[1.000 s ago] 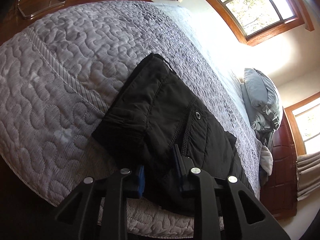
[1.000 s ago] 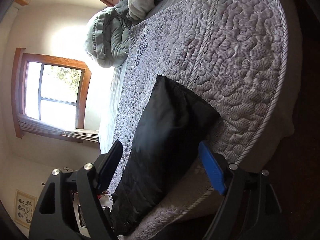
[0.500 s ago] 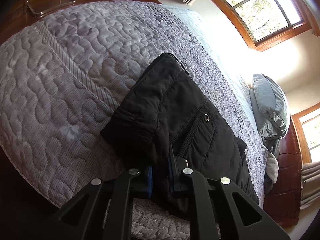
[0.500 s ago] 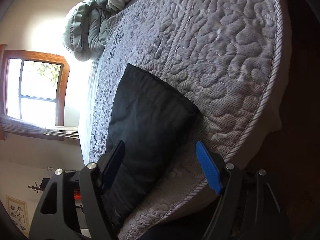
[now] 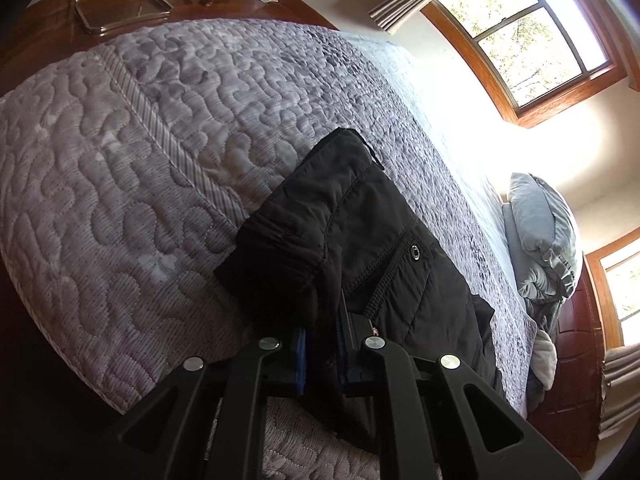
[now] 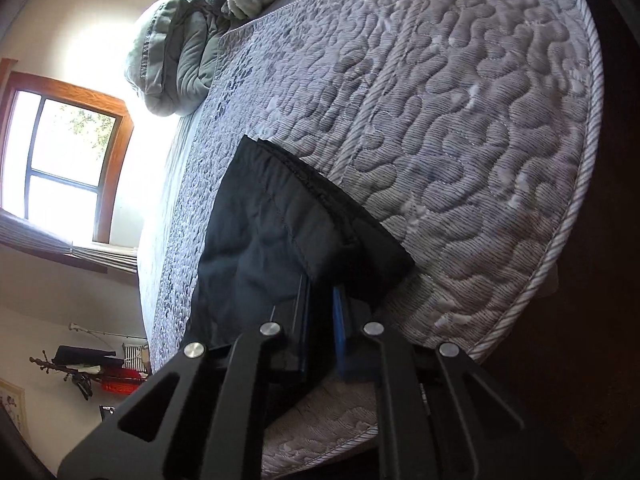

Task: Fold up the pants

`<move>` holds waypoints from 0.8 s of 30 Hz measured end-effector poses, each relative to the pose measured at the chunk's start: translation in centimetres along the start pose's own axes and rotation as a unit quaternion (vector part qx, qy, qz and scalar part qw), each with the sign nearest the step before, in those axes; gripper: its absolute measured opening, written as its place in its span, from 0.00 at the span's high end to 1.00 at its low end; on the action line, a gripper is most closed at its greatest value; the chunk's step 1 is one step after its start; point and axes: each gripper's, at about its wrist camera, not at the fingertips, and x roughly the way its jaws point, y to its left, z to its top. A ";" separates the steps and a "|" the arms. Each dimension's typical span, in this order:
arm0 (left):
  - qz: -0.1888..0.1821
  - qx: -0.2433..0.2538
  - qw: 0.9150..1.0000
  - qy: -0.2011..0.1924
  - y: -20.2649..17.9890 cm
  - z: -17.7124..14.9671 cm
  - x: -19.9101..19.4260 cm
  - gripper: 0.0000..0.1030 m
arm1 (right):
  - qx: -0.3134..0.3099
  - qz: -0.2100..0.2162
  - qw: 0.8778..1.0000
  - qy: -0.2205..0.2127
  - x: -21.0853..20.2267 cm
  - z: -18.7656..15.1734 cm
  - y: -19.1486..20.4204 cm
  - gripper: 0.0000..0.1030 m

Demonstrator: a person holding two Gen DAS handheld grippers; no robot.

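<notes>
Black pants (image 5: 360, 240) lie folded lengthwise on a grey quilted bed (image 5: 140, 160), near its front edge. The waistband end with a pocket and a metal snap shows in the left wrist view. My left gripper (image 5: 322, 344) is shut on the near edge of the pants at the waist end. In the right wrist view the leg end of the pants (image 6: 280, 232) lies on the bed (image 6: 460, 120). My right gripper (image 6: 320, 320) is shut on the near edge of that leg end.
Grey pillows (image 5: 544, 236) and bedding are piled at the head of the bed (image 6: 180, 48). A wooden dresser (image 5: 120, 4) stands beyond the foot. Windows (image 5: 520, 32) are on the far wall. The mattress edge (image 6: 560, 260) drops off close to my grippers.
Both grippers moved in to the near edge of the pants and closed on the cloth. The left shut first, the right went from wide open to shut.
</notes>
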 end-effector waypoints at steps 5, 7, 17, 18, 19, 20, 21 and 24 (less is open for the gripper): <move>0.008 0.003 1.000 0.000 0.3 0.3 -0.3 0.89 | 0.012 -0.002 1.000 0.005 0.6 -0.4 -1.0 0.92; 0.015 0.006 1.000 0.007 0.3 0.2 0.1 0.89 | 0.016 -0.002 1.000 0.010 0.9 -0.2 -1.4 0.92; 0.021 0.042 0.999 0.011 -2.0 0.3 -1.6 0.48 | 0.047 0.022 0.999 -0.004 -2.5 -0.1 -2.4 0.70; 0.024 0.049 0.999 -0.002 -2.2 0.2 -2.3 0.41 | 0.051 0.025 0.998 -0.006 -2.9 -0.1 -2.6 0.62; 0.027 0.059 0.998 -0.014 -2.5 0.1 -3.0 0.35 | 0.054 0.028 0.998 -0.006 -3.2 -0.1 -2.7 0.59; 0.028 0.067 0.997 -0.020 -2.8 0.1 -3.4 0.33 | 0.057 0.032 0.998 -0.006 -3.4 -0.2 -2.7 0.55; 0.024 0.069 0.997 -0.021 -2.9 0.0 -3.7 0.31 | 0.060 0.037 0.998 -0.006 -3.5 -0.2 -2.7 0.49; 0.007 0.074 0.997 -0.004 -3.4 -0.4 -3.5 0.21 | 0.063 0.040 0.997 -0.005 -3.2 -0.4 -2.7 0.41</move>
